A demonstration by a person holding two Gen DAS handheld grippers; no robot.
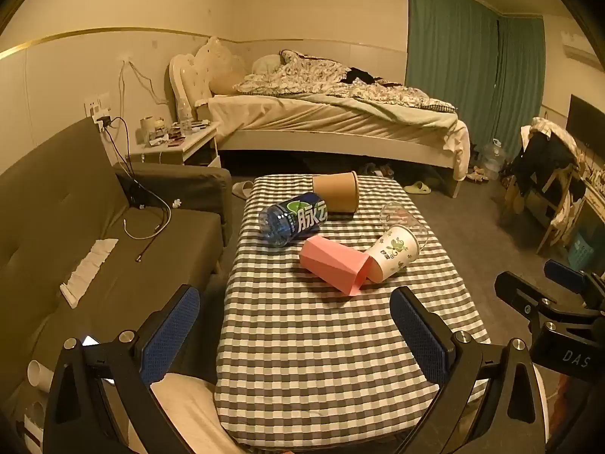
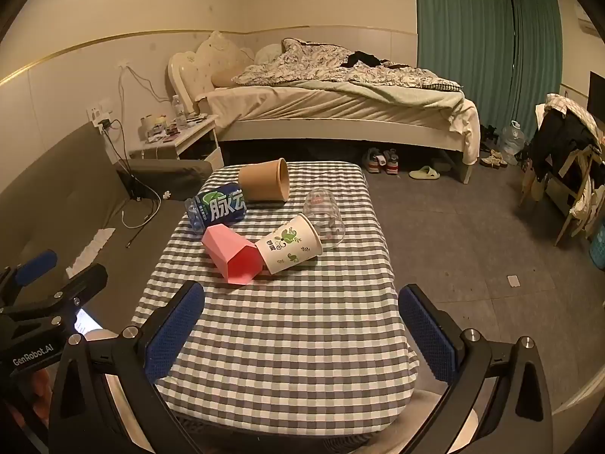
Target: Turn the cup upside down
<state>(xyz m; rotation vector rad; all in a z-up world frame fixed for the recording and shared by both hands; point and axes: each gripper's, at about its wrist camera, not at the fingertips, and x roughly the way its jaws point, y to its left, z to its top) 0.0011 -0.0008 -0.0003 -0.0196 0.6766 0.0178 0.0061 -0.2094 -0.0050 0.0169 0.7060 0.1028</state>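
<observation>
Several cups lie on their sides on the checked table: a pink faceted cup, a white paper cup with green print, a brown paper cup and a clear glass. My left gripper is open and empty above the near end of the table. My right gripper is open and empty beside it, also short of the cups.
A blue plastic bottle lies on its side by the brown cup. A grey sofa runs along the table's left. A bed stands behind, a chair with clothes at the right.
</observation>
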